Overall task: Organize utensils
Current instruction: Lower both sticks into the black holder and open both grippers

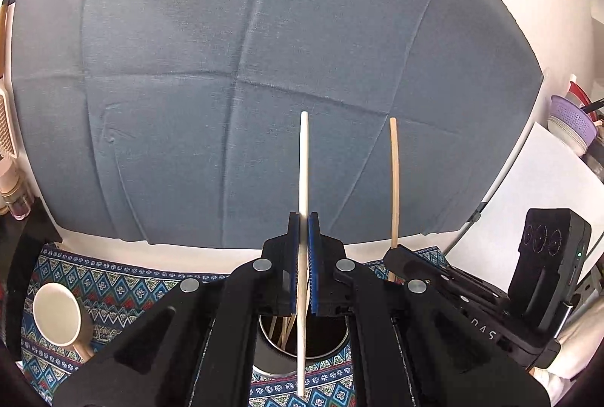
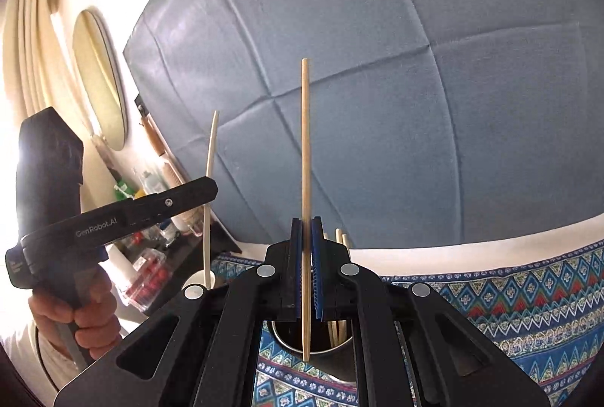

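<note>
My left gripper (image 1: 303,218) is shut on a pale chopstick (image 1: 304,165) held upright, its lower tip near the front rim of a round metal utensil holder (image 1: 332,346) that has several wooden sticks in it. My right gripper (image 2: 306,224) is shut on a wooden chopstick (image 2: 305,142), also upright, its lower tip over the holder (image 2: 287,335). The right gripper (image 1: 392,252) and its stick (image 1: 394,180) show beside mine in the left wrist view. The left gripper (image 2: 211,186) with its pale stick (image 2: 210,180) shows at left in the right wrist view.
A patterned blue cloth (image 2: 528,293) covers the table. A white cup (image 1: 56,312) lies on it at left. A blue fabric backdrop (image 1: 264,67) hangs behind. Bowls and a purple colander (image 1: 570,124) sit at far right; bottles and a berry box (image 2: 147,278) at left.
</note>
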`<state>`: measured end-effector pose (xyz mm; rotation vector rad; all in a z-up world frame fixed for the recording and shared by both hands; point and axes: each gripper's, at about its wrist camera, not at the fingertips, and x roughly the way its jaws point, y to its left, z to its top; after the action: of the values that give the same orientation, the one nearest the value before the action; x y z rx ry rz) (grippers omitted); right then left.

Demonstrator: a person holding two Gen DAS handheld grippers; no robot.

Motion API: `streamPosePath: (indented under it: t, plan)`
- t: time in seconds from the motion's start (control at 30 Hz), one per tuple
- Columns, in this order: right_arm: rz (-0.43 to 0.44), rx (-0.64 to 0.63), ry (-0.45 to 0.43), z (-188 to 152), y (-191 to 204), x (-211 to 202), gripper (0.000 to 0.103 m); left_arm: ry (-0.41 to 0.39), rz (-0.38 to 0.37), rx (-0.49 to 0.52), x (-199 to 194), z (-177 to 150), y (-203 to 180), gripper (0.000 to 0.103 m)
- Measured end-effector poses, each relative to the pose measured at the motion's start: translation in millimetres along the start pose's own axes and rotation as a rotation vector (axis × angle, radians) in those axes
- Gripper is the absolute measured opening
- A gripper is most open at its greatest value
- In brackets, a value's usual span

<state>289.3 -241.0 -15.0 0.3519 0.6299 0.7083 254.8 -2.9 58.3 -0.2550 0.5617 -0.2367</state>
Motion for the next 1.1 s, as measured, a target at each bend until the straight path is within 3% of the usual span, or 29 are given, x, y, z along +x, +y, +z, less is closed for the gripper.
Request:
streamPosePath:
  t: [0.4, 0.7, 1.1]
  plan:
    - [0.003, 0.038, -0.016, -13.4, -22.3, 40.8, 0.005, -0.108, -0.026, -0.010, 39.3, -6.6, 1.3, 0.005]
    - [-0.021, 0.034, -0.001, -38.4, -32.5, 59.6, 0.005, -0.090, 0.018, -0.007, 64.8, -43.2, 5.5, 0.005]
    - [-0.045, 0.021, 0.047, -62.0, -31.5, 59.8, 0.005, -0.050, 0.047, 0.032, 63.1, -69.9, -0.9, 0.005]
